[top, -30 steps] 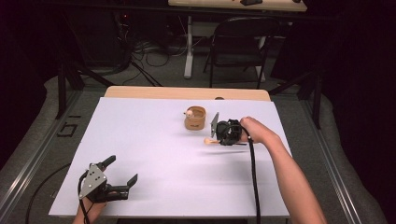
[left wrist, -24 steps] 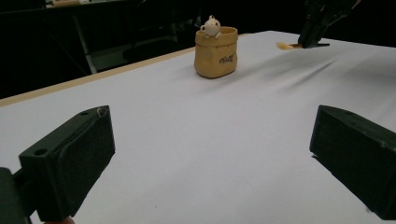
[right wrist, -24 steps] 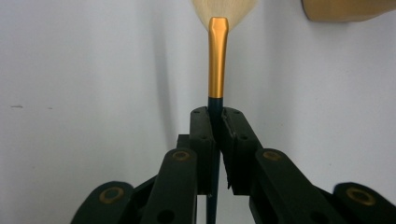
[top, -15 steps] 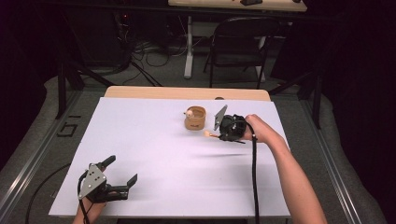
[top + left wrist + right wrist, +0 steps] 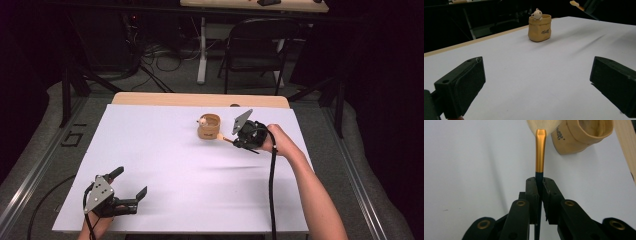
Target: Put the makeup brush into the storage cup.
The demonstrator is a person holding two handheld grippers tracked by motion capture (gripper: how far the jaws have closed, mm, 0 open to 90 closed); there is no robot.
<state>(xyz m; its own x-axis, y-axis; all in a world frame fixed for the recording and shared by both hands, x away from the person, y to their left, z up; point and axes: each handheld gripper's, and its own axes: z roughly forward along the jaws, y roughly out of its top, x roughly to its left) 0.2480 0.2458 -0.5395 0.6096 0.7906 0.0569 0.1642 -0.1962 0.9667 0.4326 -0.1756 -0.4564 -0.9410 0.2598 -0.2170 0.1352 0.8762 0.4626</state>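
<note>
A small tan pot (image 5: 208, 127) with a pale bear figure on its rim stands right of centre at the back of the white table (image 5: 170, 150). Just right of the pot, my right gripper (image 5: 234, 141) is shut on the black handle of a brush (image 5: 221, 137). The brush's pale bristles point at the pot. In the right gripper view the gold ferrule of the brush (image 5: 540, 152) rises from the closed right gripper (image 5: 540, 185), with the pot (image 5: 584, 135) beyond. My left gripper (image 5: 130, 182) rests open at the front left. In its own view, the left gripper (image 5: 536, 82) faces the pot (image 5: 539, 31) across bare table.
A wooden table edge (image 5: 200, 99) runs along the back of the white sheet. Behind the table stand a dark folding chair (image 5: 260, 45) and table legs with cables on the floor. The right gripper's cable (image 5: 273, 190) trails along the forearm.
My right gripper has lifted a little with the brush, and the bristles have come up closer to the pot. The left gripper has stayed put.
</note>
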